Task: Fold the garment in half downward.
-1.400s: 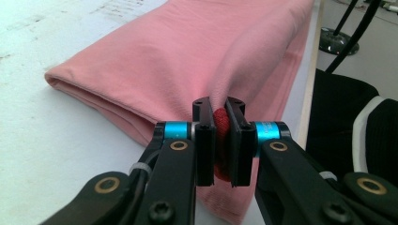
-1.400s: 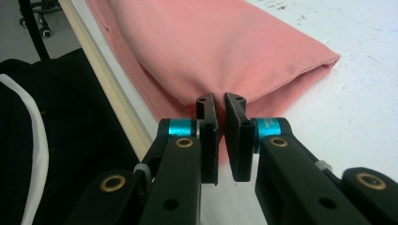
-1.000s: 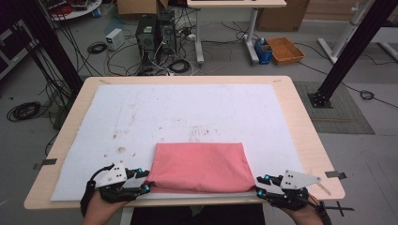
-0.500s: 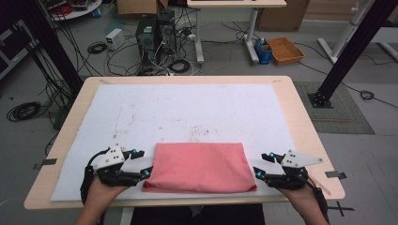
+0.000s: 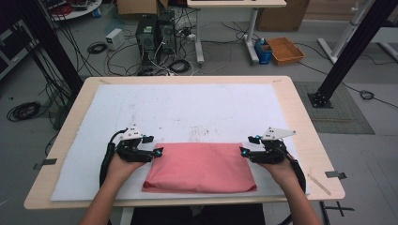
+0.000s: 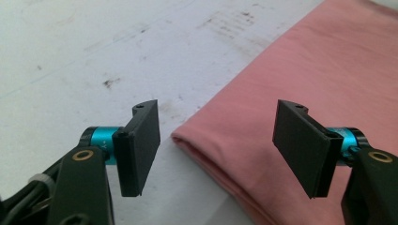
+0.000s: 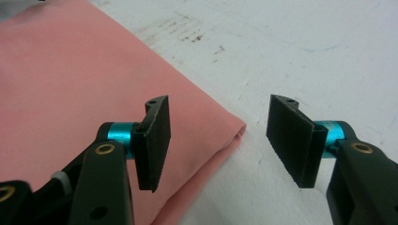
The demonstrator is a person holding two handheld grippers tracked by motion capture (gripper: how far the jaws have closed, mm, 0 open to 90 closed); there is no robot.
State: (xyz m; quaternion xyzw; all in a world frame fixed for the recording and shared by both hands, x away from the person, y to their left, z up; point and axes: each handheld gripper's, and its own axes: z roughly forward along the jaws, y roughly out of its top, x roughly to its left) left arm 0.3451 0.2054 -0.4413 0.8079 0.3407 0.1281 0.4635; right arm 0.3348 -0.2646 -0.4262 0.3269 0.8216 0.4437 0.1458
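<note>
A folded pink cloth [image 5: 201,168], soft and matte, is laid flat near the front edge of the white, scuffed surface [image 5: 187,103]. The left gripper [image 5: 157,153] and right gripper [image 5: 244,151] are poised at its far corners, jaws having just been opening and released, nothing pinched. For a clean fold, both corners are best gripped evenly.

Left tool [image 5: 158,152] and right tool [image 5: 242,151] level, tips facing inward, jaws just opened wide, nothing gripped.
</note>
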